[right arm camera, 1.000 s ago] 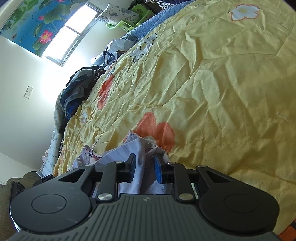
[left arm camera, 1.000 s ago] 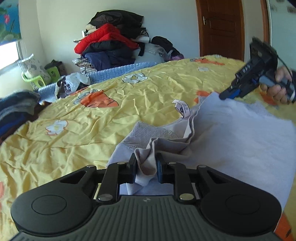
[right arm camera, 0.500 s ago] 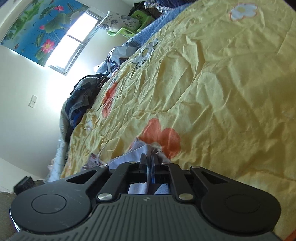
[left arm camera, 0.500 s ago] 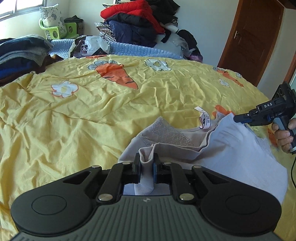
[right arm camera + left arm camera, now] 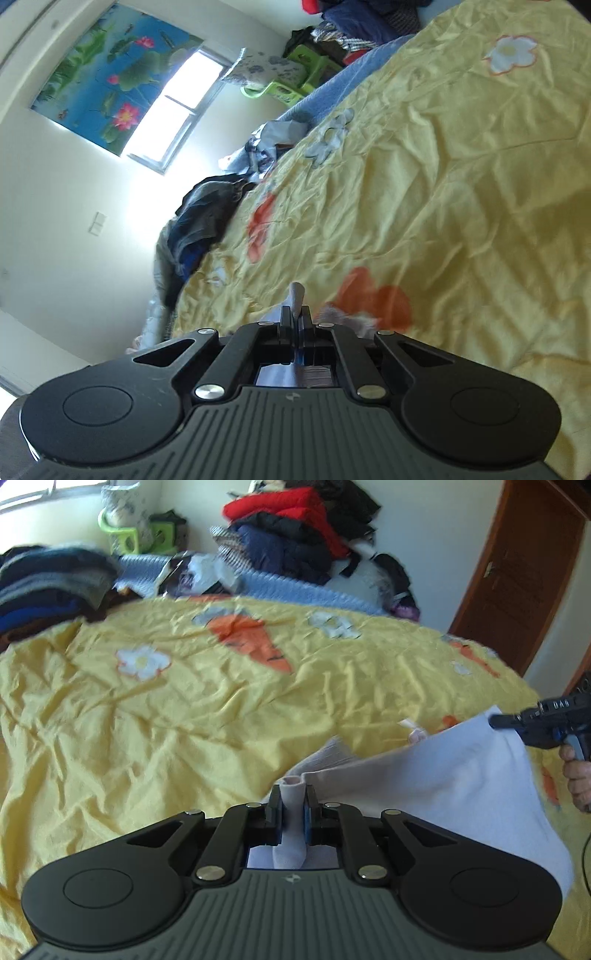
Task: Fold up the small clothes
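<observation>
A pale lilac-grey garment (image 5: pixel 443 786) hangs stretched above the yellow bedspread (image 5: pixel 184 709) between my two grippers. My left gripper (image 5: pixel 293 801) is shut on a bunched corner of it. My right gripper (image 5: pixel 295 320) is shut on another corner, a thin fold of which sticks out past the fingertips. In the left wrist view the right gripper (image 5: pixel 496 720) shows at the far right, held by a hand, pinching the garment's upper corner. A white label (image 5: pixel 413 731) shows at the garment's far edge.
A heap of red, black and navy clothes (image 5: pixel 295 535) is piled at the far end of the bed. Folded dark clothes (image 5: pixel 48 587) lie at the left. A brown door (image 5: pixel 517 576) is at the right. A green stool (image 5: pixel 284 88) stands under the window.
Both grippers have closed on the garment and lifted it off the bed. Its lace-trimmed edge, flat on the bedspread before, now hangs taut between them.
</observation>
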Motion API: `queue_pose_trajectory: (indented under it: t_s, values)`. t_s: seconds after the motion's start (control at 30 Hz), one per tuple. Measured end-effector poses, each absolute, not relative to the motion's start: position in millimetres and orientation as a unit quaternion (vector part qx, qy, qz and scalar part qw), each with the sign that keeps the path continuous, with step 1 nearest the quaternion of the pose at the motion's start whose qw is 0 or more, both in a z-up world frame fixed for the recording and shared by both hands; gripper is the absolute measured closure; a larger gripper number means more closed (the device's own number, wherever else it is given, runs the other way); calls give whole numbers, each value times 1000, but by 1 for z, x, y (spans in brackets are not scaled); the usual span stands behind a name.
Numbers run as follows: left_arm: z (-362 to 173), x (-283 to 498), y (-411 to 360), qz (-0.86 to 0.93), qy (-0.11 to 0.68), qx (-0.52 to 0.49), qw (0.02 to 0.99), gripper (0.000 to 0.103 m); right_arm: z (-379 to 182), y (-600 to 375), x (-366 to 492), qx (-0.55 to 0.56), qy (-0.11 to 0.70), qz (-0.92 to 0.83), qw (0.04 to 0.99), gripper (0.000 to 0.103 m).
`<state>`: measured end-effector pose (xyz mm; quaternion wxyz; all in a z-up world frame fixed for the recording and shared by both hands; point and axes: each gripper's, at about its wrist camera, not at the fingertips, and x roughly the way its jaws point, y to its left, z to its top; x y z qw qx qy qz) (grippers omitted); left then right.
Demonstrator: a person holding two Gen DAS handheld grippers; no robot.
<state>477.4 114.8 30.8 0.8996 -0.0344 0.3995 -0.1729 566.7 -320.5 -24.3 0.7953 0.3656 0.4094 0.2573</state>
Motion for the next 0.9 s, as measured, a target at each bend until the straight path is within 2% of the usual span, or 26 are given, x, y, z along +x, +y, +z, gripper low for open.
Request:
queue_pose_trajectory:
  t_s: [0.07,0.3,0.37,0.4,0.43,0.5,0.53,0.6,0.73,0.77,0.8,0.87,0.9]
  values:
    - [19,484,115,-159,419,-32,893,94,-44,-322,572,353,447,225,791,96]
    - [35,471,123,-153,398,-33,904,92,-46,-331,560,390,426,207,790,90]
    - [44,456,131,-137,396,-33,907,92,-30,-342,543,396,404,201,800,81]
    - [47,444,136,-131,394,-42,909,92,-22,-348,529,402,392,206,801,69]
    - [49,432,141,-128,396,-57,907,91,-14,-353,514,404,381,215,803,62]
    - [47,404,151,-127,399,-99,903,90,-6,-363,481,396,383,224,804,56]
    - [44,389,157,-129,399,-131,898,88,-7,-368,463,394,393,227,799,55]
    - [30,368,166,-135,418,-194,877,76,-19,-377,438,402,421,222,782,55]
    - [13,352,160,-141,447,-260,844,76,-42,-370,420,399,466,220,758,56]
    - [10,351,158,-144,445,-278,839,67,-46,-366,421,406,469,225,752,54]
    - [7,351,155,-146,447,-289,834,51,-51,-363,423,416,469,232,744,53]
    - [2,349,153,-151,434,-323,827,37,-55,-354,427,432,470,237,733,53]
    - [2,349,153,-149,432,-336,824,34,-54,-349,429,432,470,243,730,55]
